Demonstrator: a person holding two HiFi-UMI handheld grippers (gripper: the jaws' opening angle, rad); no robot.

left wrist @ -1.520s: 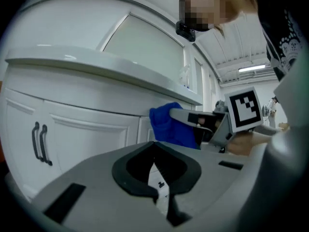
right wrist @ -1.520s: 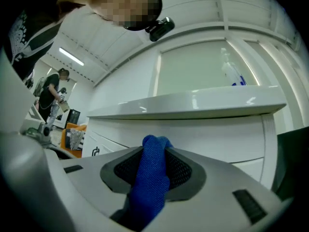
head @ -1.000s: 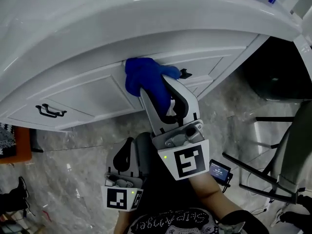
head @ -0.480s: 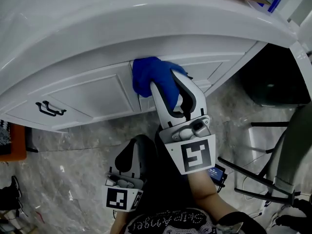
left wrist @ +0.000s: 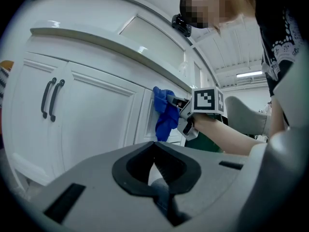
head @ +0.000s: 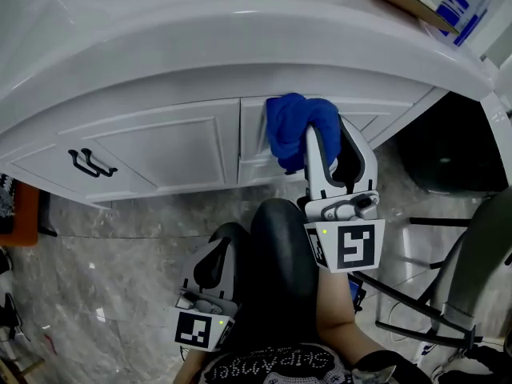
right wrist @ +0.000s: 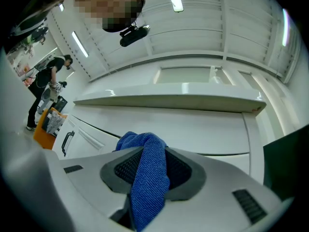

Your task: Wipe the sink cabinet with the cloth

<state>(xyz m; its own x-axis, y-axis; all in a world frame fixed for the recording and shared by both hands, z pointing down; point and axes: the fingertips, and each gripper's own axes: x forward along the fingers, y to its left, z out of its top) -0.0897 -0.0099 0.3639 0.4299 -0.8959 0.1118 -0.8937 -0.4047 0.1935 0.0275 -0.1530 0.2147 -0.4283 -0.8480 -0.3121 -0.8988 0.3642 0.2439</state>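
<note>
Only the right gripper view shows the right gripper clamped on the blue cloth, a bunched, ribbed fold hanging between its jaws. The head view places that bundle against the cabinet door, right of the black handles. The left gripper, jaws together and empty, hangs low in front of the cabinet.

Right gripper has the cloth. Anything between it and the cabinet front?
Nothing visible. The blue cloth, clamped in the right gripper, looks pressed against the white cabinet front under the countertop lip. The black handles sit far to the left, and the left gripper hangs low, shut and empty.
</note>
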